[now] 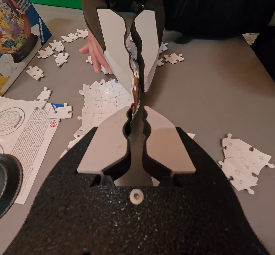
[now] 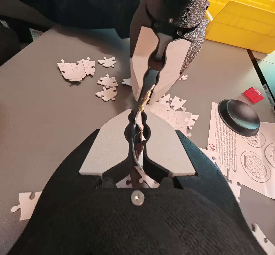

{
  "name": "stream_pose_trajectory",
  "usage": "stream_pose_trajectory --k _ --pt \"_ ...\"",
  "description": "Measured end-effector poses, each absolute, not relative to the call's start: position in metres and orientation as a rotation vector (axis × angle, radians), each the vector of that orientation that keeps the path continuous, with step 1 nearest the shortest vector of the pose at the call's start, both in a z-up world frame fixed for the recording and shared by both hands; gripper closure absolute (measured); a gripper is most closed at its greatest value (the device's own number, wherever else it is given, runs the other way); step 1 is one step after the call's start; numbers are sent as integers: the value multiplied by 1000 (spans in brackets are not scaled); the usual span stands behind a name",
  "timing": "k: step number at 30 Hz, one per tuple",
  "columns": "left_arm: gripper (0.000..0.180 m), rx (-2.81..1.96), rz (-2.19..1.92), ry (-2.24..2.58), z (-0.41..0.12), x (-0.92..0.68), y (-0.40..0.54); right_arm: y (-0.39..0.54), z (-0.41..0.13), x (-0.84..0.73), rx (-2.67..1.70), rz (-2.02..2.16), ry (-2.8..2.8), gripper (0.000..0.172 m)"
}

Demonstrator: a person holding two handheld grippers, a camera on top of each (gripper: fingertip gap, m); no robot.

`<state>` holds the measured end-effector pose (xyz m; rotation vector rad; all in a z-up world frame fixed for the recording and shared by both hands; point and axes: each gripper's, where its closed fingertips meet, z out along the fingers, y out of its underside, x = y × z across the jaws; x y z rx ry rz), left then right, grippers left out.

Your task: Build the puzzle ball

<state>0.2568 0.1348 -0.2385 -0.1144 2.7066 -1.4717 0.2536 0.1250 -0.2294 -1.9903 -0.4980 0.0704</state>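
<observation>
**A:** What sits between the two sets of fingers?

**B:** A strip of joined puzzle pieces (image 1: pixel 135 93), turned on edge. It has white backing and yellow and red print, and it is slightly curved and clear of the table (image 1: pixel 208 84).

**A:** Which way does it run?

**B:** In the left wrist view it runs from 6 o'clock up to 12 o'clock. The left gripper (image 1: pixel 137 110) pinches the near end, and the right gripper (image 2: pixel 137 112) pinches the far end.

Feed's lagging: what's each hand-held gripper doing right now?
Left hand-held gripper: closed on a puzzle section, held on edge.
Right hand-held gripper: closed on that same section.
</observation>
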Motion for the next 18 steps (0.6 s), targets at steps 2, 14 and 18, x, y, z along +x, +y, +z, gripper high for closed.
stream_pose_trajectory --k 2,14,18 --pt "175 -99 -1487 2699 -238 257 134 124 -228 253 -1977 81 -494 162" --pt "178 -131 -1483 2719 -237 261 131 131 -204 261 -1935 -62 -475 145" --pt "178 -156 -1464 2736 -235 262 130 137 -206 264 -1977 -169 -506 141"
